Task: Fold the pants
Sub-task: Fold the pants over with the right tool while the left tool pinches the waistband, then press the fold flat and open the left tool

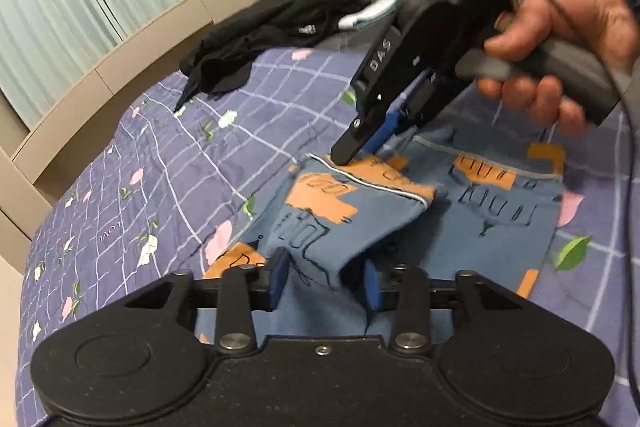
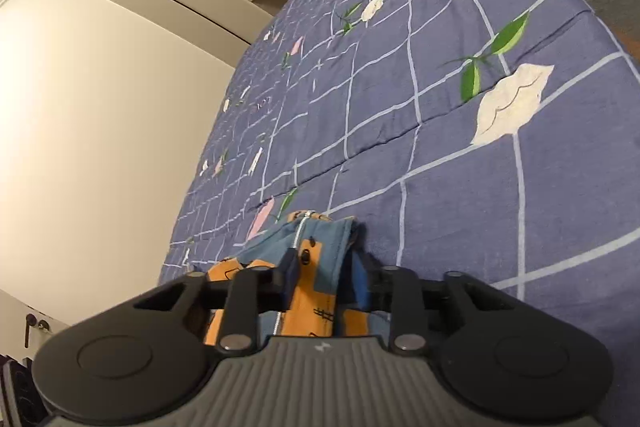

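Note:
Small blue pants (image 1: pixel 480 227) with orange and line-drawn patches lie on the bed. One part is lifted and folded over. My left gripper (image 1: pixel 324 281) is shut on the near edge of that folded flap. My right gripper (image 1: pixel 352 157), held by a hand, is shut on the flap's far corner by the white-piped hem. In the right wrist view the pants (image 2: pixel 316 267) sit pinched between the right gripper's (image 2: pixel 324 283) blue pads.
A purple checked bedcover (image 1: pixel 160 167) with flower prints covers the bed. A heap of black clothes (image 1: pixel 288 27) and a light blue garment (image 1: pixel 384 3) lie at the far side. A beige panelled wall (image 1: pixel 120 59) and curtains stand behind.

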`<action>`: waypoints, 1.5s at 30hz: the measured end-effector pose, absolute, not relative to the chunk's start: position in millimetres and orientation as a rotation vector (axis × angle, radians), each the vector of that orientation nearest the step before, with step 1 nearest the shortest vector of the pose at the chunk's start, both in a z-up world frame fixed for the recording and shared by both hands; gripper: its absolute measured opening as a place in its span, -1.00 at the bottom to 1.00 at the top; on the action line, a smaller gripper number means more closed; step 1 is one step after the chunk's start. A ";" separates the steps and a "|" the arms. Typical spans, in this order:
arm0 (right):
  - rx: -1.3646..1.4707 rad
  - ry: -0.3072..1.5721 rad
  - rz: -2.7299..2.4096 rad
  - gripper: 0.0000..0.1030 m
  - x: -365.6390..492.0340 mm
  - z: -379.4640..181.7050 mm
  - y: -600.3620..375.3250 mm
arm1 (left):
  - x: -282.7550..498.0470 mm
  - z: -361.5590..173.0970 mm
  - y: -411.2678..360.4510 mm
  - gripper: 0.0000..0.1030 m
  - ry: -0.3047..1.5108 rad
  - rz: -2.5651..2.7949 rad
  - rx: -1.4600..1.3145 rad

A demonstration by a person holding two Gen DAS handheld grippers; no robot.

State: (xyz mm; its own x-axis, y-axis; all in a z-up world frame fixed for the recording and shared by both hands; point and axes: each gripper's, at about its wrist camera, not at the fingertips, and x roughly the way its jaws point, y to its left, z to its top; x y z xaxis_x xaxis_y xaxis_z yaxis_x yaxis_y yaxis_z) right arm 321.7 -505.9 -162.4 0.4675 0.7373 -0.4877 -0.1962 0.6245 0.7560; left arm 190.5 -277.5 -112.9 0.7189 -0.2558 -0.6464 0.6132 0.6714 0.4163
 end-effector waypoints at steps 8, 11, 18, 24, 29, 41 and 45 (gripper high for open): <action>0.701 0.806 0.668 -0.86 296.0 -138.6 -513.0 | 166.5 -80.6 -269.8 -0.99 0.546 -0.578 0.568; 0.702 0.750 0.683 -0.86 275.3 -117.1 -523.8 | 147.4 -68.2 -278.0 -0.98 0.529 -0.625 0.546; 0.650 0.807 0.627 -0.86 247.2 -104.5 -559.1 | 123.3 -90.2 -307.4 -0.96 0.569 -0.681 0.542; 0.584 0.891 0.526 -0.86 241.9 -128.1 -563.2 | 125.2 -117.8 -321.2 -0.96 0.618 -0.658 0.529; 0.582 0.824 0.497 -0.91 237.1 -118.7 -568.0 | 122.5 -121.7 -331.1 -0.93 0.591 -0.667 0.562; 0.335 0.856 0.558 -0.69 202.4 -113.8 -507.8 | 81.0 -115.1 -301.4 -0.30 0.522 -0.638 0.595; 0.285 0.794 0.491 -0.69 185.3 -109.9 -506.9 | 88.2 -110.1 -266.9 -0.15 0.549 -0.550 0.561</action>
